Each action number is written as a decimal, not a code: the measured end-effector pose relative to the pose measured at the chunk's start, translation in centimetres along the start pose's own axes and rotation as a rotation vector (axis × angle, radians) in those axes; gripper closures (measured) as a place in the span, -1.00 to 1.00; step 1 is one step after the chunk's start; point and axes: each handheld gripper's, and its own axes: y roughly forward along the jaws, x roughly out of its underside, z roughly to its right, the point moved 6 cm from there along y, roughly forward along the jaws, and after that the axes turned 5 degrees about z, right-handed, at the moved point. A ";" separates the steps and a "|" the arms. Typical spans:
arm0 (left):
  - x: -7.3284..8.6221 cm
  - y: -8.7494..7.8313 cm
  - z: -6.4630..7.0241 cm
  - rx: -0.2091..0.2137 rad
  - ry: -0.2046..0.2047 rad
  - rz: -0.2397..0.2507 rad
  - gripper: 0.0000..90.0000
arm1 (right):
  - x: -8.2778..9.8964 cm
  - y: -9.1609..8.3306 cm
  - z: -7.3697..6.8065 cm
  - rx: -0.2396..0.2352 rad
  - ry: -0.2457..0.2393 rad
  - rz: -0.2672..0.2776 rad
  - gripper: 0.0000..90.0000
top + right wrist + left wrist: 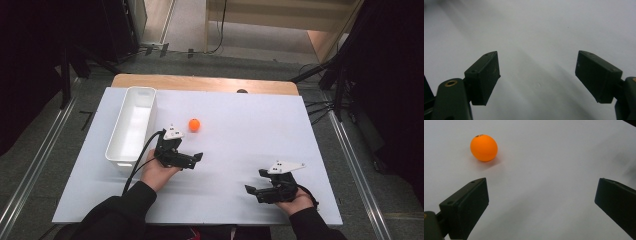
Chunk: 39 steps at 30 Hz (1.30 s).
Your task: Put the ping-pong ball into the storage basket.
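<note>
High view: orange ball (194,124) sits loose on the white table (240,125), just right of the white bin (131,126), not touching it. Left gripper (192,159) is near the ball, on the person's side of it, jaws pointing right rather than at the ball. Right gripper (252,191) rests low near the front right, well apart from the ball, jaws pointing left. Bin looks empty.

Left gripper view: jaws wide apart, nothing between them. Ball (484,147) lies ahead and off to the left, beyond the left jaw's tip, outside the gap. So the step in hand reads as lining up for a grab (likely to drop it in the bin). To do it well: swing the gripper left until the ball sits centred between the jaws, then push forward low over the table so the pads meet the ball at its widest part. Close slowly; a round light ball will squirt out or roll off if one jaw hits first.

Right gripper view: jaws wide apart too, holding nothing, bare table (536,30) ahead. It seems idle; best kept clear (could block a runaway ball if needed).
</note>
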 end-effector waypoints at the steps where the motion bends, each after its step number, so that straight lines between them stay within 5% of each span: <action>1: -0.1 0.1 0.0 -0.003 -0.004 -0.001 -1.00 | 0.0 0.0 0.0 -0.001 -0.001 0.001 -0.59; 39: -2.2 3.1 -2.6 -0.096 -0.037 -0.020 -1.00 | 0.1 -0.1 0.0 -0.003 0.002 0.000 -0.59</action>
